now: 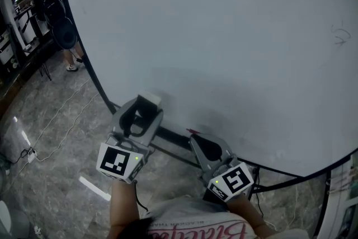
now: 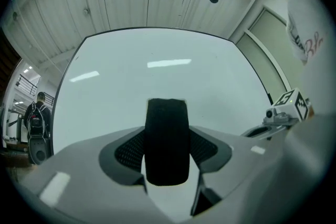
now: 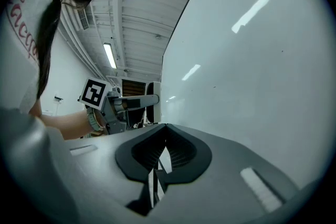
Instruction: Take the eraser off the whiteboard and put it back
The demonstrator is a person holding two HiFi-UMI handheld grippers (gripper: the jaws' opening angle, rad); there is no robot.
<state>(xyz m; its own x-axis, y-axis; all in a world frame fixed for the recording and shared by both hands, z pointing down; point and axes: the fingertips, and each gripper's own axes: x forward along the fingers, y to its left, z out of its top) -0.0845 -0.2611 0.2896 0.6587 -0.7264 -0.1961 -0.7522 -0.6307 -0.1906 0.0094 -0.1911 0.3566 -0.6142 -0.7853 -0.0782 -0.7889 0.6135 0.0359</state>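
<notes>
The eraser [image 2: 167, 141], black felt face toward the camera, is clamped between the jaws of my left gripper [image 2: 167, 150]. In the head view the left gripper [image 1: 146, 107] holds the eraser [image 1: 149, 99], white-backed, just off the lower left part of the big whiteboard [image 1: 224, 36]. My right gripper [image 1: 197, 138] is shut with nothing in it, low by the board's bottom edge. In the right gripper view its jaws [image 3: 164, 153] are pressed together, and the left gripper [image 3: 128, 103] with the eraser [image 3: 154, 100] shows beside the whiteboard [image 3: 252, 60].
A faint pen scribble [image 1: 340, 35] marks the board's right side. The board's dark bottom frame [image 1: 170, 139] runs under both grippers. A person with a backpack [image 1: 53, 5] stands far left. A cable [image 1: 62, 125] and a power strip [image 1: 28, 154] lie on the tiled floor.
</notes>
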